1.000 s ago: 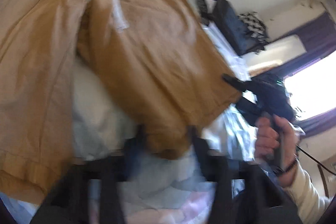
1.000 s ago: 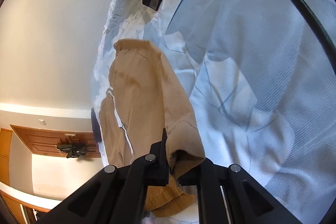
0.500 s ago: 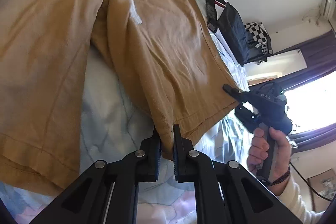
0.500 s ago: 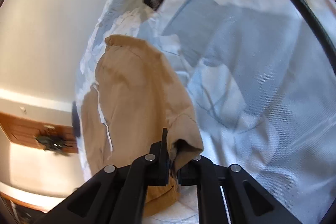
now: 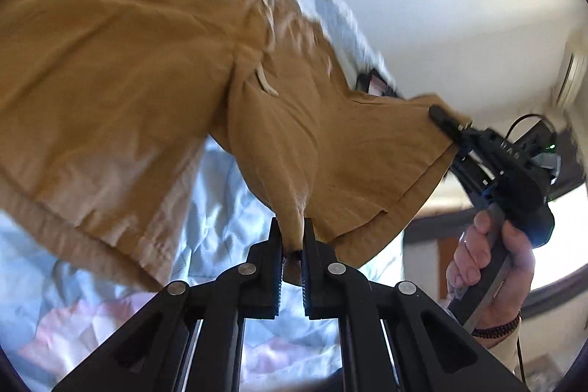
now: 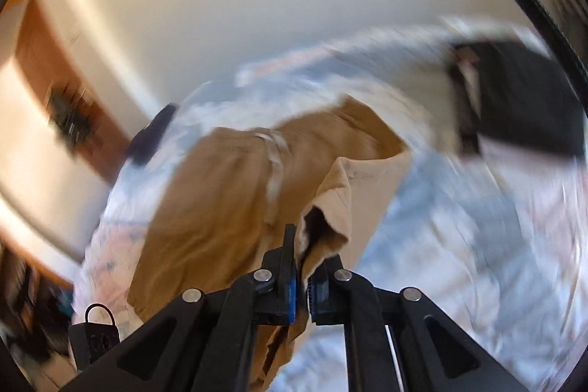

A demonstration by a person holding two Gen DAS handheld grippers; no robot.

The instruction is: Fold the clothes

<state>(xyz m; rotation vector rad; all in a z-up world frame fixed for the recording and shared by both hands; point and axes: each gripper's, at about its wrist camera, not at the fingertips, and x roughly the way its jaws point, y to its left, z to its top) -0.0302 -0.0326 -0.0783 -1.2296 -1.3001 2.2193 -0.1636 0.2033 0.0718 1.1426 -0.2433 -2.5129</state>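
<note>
left gripper (image 5: 292,237) jaws pinching tan shorts (image 5: 154,54) | right gripper (image 5: 446,120) gripping hem

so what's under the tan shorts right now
Under the tan shorts, which the left gripper and right gripper hold by one leg's hem, lies a pale blue patterned bedspread. Whatever the rest of the fabric covers cannot be seen.

The tan shorts (image 5: 139,35) have a pale drawstring (image 5: 266,24) at the waist and a stitched hem along each leg opening. One leg lies spread and wrinkled on the light blue quilt (image 5: 217,186), while the other leg is lifted off it and hangs stretched between two pinched points at its hem. In the right wrist view the shorts (image 6: 220,208) look blurred, with the raised hem corner folded over.
</note>
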